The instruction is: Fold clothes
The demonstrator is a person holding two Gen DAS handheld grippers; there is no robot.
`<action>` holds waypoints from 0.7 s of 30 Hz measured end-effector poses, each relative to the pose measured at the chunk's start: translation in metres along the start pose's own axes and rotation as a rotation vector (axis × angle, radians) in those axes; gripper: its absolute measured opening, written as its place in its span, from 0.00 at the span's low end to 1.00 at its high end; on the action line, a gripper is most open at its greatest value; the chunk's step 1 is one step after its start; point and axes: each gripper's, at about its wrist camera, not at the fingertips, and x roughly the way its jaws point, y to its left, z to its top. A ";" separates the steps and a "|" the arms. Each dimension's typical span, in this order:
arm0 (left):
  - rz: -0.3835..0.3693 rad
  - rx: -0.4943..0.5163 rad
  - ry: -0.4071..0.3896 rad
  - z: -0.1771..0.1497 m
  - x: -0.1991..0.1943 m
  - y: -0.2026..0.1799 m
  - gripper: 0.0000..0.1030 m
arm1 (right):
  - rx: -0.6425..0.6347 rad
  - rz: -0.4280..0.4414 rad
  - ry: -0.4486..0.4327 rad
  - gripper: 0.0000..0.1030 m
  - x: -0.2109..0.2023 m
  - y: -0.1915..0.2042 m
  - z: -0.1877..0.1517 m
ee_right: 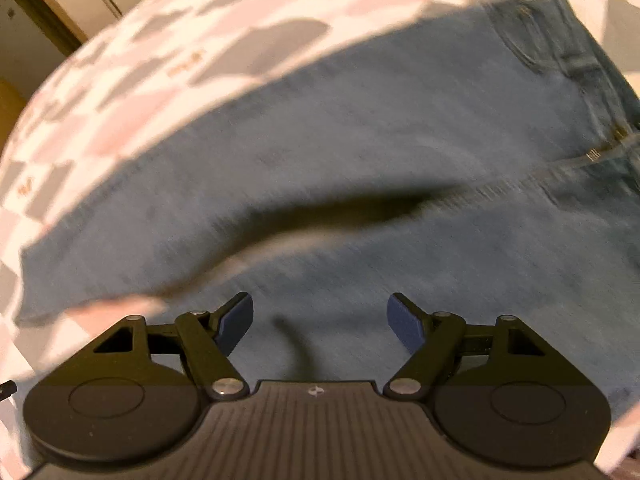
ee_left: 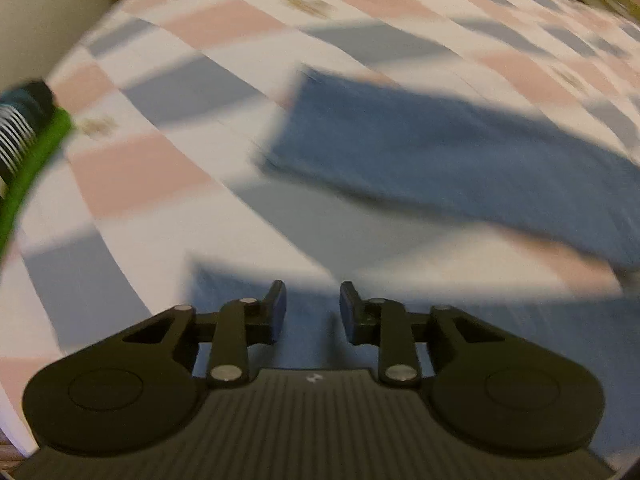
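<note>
On the bed (ee_left: 168,168), over a sheet checkered in pink, grey-blue and white, lie blue jeans (ee_right: 360,132), spread flat. Right wrist view: denim fills most of the frame; waistband with belt loops and the fly area sit at the upper right, both legs run toward the lower left, a dark gap or fold between them. Right gripper (ee_right: 320,322) hovers above the near leg, jaws spread wide, nothing between the blue pads (ee_right: 236,322); contact with the cloth cannot be told. Left wrist view: one leg end (ee_left: 460,160) lies across the sheet at mid-right, its hem at the upper left; a second patch of denim sits directly under the left gripper (ee_left: 313,312). Left jaws stand apart with a narrower gap, empty. Both views heavily motion-blurred, so fine detail is unreliable. Green band with a coiled metal spring (ee_left: 24,144) at the left edge of the left view; what it belongs to is unclear.
</note>
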 end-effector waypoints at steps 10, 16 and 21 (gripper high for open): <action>0.163 -0.140 0.013 -0.057 -0.008 0.021 0.20 | -0.131 -0.103 0.079 0.72 -0.020 -0.044 -0.066; 0.114 -0.017 0.060 -0.079 -0.005 0.000 0.27 | -0.092 -0.149 0.133 0.73 -0.012 -0.056 -0.102; 0.098 0.068 0.080 -0.089 -0.020 -0.023 0.25 | -0.015 -0.112 0.068 0.73 -0.040 -0.039 -0.139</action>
